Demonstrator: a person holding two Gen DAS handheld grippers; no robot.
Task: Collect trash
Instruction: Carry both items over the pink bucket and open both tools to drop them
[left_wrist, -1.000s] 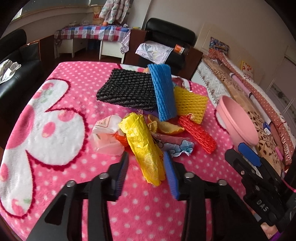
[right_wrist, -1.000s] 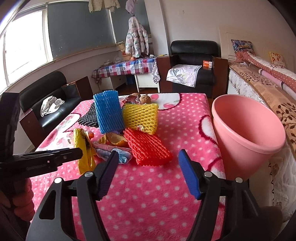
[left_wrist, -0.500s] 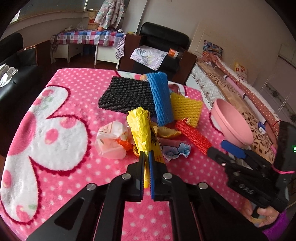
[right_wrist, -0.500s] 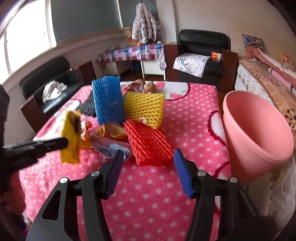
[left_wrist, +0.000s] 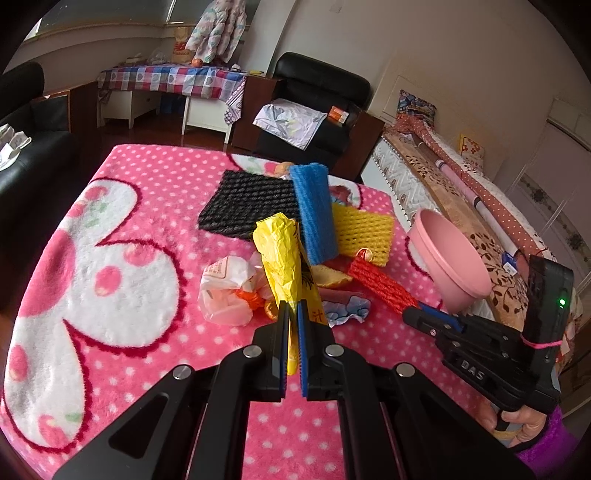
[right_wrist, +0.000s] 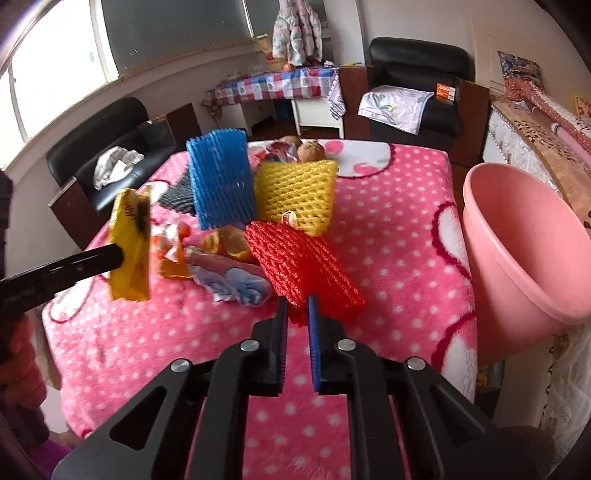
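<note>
My left gripper (left_wrist: 292, 314) is shut on a crumpled yellow wrapper (left_wrist: 286, 262) and holds it above the pink blanket (left_wrist: 110, 258); the wrapper also shows in the right wrist view (right_wrist: 131, 245). My right gripper (right_wrist: 297, 308) is shut on the near corner of a red foam net (right_wrist: 301, 264), which also shows in the left wrist view (left_wrist: 380, 288). A pink bucket (right_wrist: 524, 251) stands at the table's right edge. Blue (right_wrist: 221, 181), yellow (right_wrist: 295, 195) and black (left_wrist: 251, 201) foam nets, orange peel (left_wrist: 330, 277) and a white bag (left_wrist: 227, 288) lie in the pile.
A floral paper scrap (right_wrist: 236, 282) lies beside the red net. A black armchair (left_wrist: 314, 107) and a checked-cloth table (left_wrist: 170, 81) stand beyond the table. A bed (left_wrist: 461, 192) runs along the right. A black sofa (right_wrist: 110, 147) is at left.
My left gripper closed on the yellow wrapper and lifted it. My right gripper moved forward to the red net and closed on its corner.
</note>
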